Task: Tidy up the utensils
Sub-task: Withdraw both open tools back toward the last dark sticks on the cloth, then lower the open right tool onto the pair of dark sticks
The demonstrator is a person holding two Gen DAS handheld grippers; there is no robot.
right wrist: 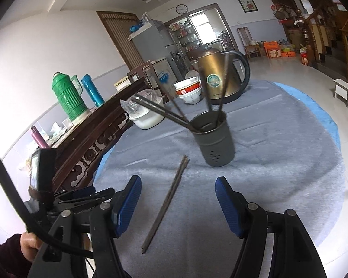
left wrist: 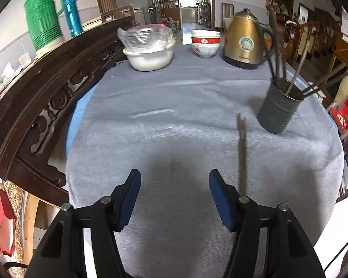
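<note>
The left gripper (left wrist: 174, 197) with blue pads hangs over the grey towel cloth (left wrist: 174, 106), its jaws spread wide and holding nothing. Just to its right lies 1 pair of dark wooden chopsticks (left wrist: 242, 153) flat on the cloth. In the right wrist view these chopsticks (right wrist: 165, 202) lie between the fingers of the right gripper (right wrist: 178, 200), which is also wide apart and empty. Ahead and slightly right stands the dark grey metal cylinder holder (right wrist: 214, 137), upright, with several chopsticks inside.
</note>
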